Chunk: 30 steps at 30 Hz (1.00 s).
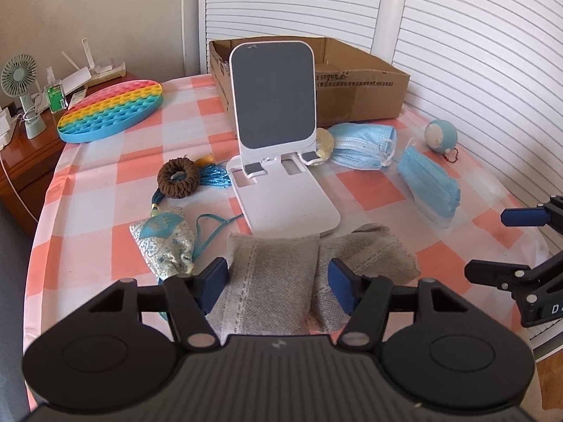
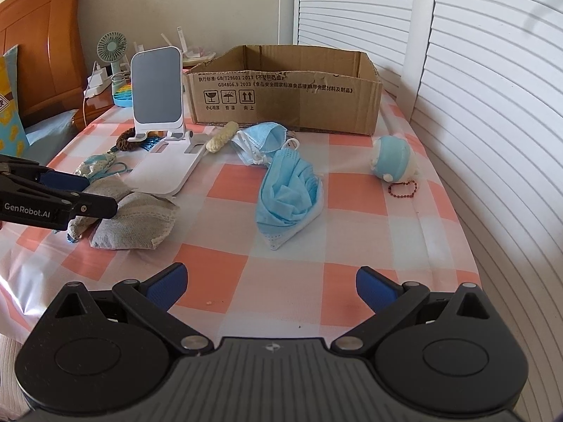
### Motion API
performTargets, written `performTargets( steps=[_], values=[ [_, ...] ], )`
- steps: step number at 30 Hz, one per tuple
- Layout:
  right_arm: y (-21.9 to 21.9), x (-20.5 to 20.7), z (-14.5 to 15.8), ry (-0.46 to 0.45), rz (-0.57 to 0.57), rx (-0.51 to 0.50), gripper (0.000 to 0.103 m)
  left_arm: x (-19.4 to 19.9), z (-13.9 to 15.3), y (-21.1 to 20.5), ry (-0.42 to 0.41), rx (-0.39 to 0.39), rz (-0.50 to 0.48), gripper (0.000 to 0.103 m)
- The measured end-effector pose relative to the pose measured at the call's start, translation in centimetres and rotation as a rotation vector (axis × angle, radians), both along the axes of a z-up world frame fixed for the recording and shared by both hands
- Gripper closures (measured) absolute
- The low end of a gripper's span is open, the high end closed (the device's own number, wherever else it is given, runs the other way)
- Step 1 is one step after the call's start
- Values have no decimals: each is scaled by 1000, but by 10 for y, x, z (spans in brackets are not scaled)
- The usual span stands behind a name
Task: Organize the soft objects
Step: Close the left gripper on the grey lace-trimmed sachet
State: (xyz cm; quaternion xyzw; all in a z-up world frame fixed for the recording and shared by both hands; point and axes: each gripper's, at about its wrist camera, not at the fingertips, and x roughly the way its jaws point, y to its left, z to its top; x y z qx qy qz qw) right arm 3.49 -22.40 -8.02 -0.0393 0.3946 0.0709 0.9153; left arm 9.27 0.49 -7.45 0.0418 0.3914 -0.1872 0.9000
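Grippers both open: your left gripper (image 1: 278, 281) straddles the grey pouch (image 1: 271, 281), right gripper (image 2: 272, 286) hovers over the bench (image 2: 281, 263).

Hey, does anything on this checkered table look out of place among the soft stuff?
Yes: the rigid white phone stand stands mid-table among soft items, its base overlapping the grey fabric pouch. The brown cardboard box behind looks empty.

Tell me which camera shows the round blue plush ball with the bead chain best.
The right wrist view: the plush ball sits large and unobstructed, its red bead chain fully visible. The left wrist view shows it small, far right, near the image edge.
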Motion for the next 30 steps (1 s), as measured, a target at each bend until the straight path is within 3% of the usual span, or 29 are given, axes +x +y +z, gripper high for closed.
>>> performTargets(
  steps=[3,8,20,23,27,30],
  values=[
    [0,0,-1,-1,2,-12,0,-1,1,2,0,-1,15,58],
    [0,0,-3,4,0,-29,0,-7,4,7,6,-18,24,65],
    [3,-1,-3,7,9,-36,0,-13,2,18,11,-3,38,65],
    [3,0,-4,12,6,-42,0,-11,-1,18,20,-20,32,60],
    [2,2,-5,16,5,-36,0,-10,-2,16,26,-34,8,41],
    [2,4,-6,21,6,-39,0,-7,-4,14,27,-24,-2,40]
  ],
)
